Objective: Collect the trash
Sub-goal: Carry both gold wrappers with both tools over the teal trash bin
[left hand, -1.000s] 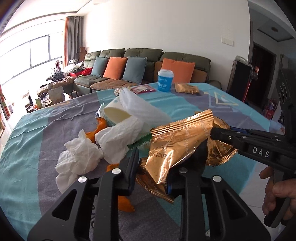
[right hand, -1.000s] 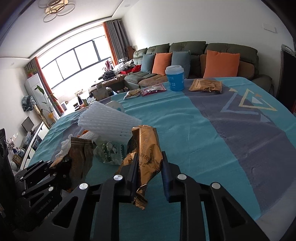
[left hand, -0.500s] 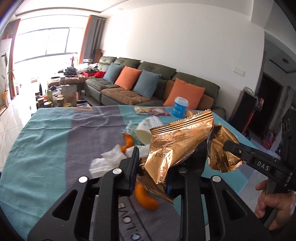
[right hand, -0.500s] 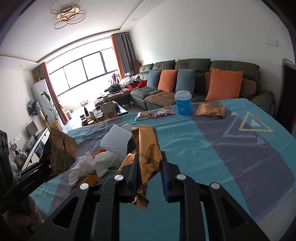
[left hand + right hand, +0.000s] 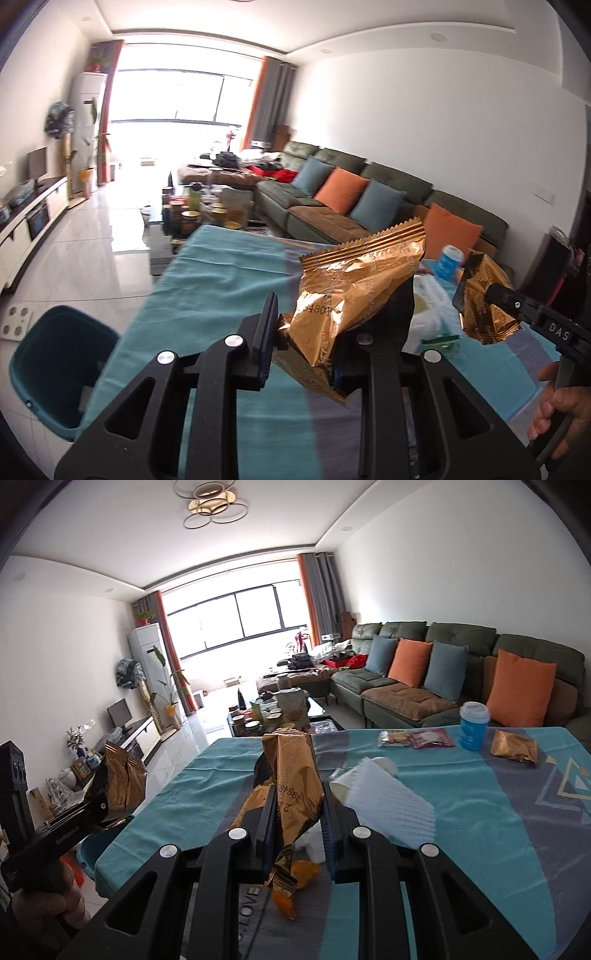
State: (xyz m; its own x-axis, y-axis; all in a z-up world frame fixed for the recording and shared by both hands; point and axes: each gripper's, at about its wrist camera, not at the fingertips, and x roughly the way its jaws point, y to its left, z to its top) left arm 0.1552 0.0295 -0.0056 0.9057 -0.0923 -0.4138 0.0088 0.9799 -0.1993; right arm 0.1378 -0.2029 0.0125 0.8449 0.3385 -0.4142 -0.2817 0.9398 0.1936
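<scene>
A table point(image 5: 480, 834) draped in a teal and grey cloth fills the foreground. Beyond its left edge, on the floor, stands a teal bin point(image 5: 55, 365), open at the top.

The left gripper point(image 5: 306, 343) is clamped on a large gold foil wrapper point(image 5: 354, 291), held above the table's left edge and not yet over the bin. The right gripper point(image 5: 297, 825) pinches a second gold wrapper point(image 5: 293, 790), raised over the table.

Risks, as judgement: released now, the left wrapper would likely land on the cloth or floor, missing the bin. Slick, crumpled foil may slip from either grip.

White netting point(image 5: 391, 808), a blue cup point(image 5: 473, 731) and 1 more gold wrapper point(image 5: 515, 746) near the far edge await collection.
</scene>
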